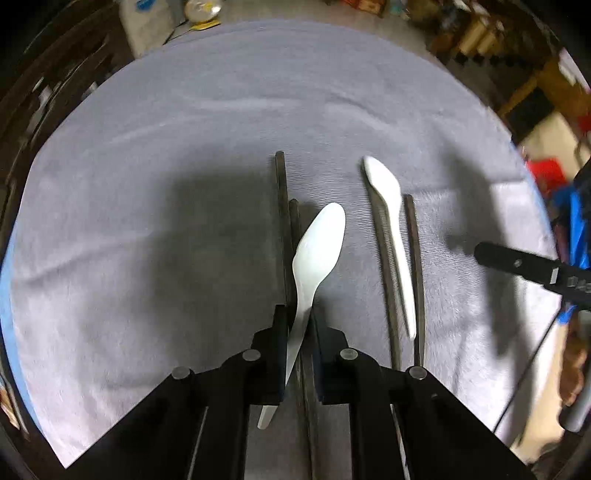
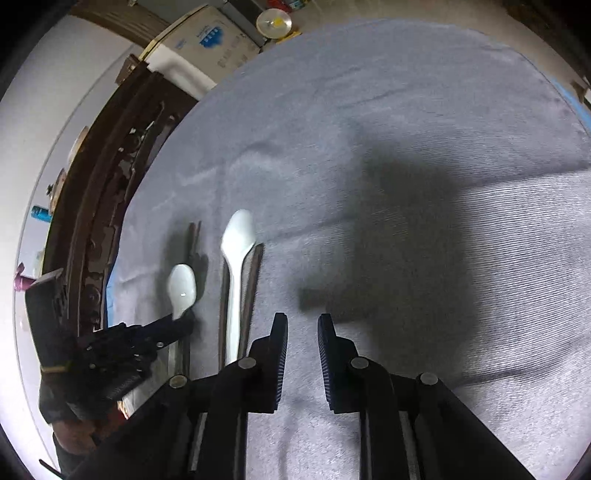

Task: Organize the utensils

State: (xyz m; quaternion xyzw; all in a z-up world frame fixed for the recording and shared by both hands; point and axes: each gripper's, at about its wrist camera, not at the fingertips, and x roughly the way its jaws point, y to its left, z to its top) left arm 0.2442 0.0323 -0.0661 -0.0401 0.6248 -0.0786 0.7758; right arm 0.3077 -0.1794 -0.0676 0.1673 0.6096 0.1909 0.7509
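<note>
My left gripper (image 1: 298,314) is shut on the handle of a white spoon (image 1: 321,240), whose bowl points away from me and sits tilted over a pair of dark chopsticks (image 1: 282,221). To its right a second white spoon (image 1: 388,206) lies flat between two more dark chopsticks (image 1: 413,258). In the right wrist view, the held spoon (image 2: 181,284) and the left gripper (image 2: 173,328) are at the lower left. The lying spoon (image 2: 238,236) is just left of my right gripper (image 2: 303,321). That gripper hangs over bare cloth with its jaws drawn close and nothing between them.
A grey cloth (image 1: 184,147) covers the table, with a blue edge showing at its sides. A cardboard box (image 2: 218,40) and dark carved wooden furniture (image 2: 110,184) stand beyond the far left edge. Cluttered shelves (image 1: 480,33) lie past the far right.
</note>
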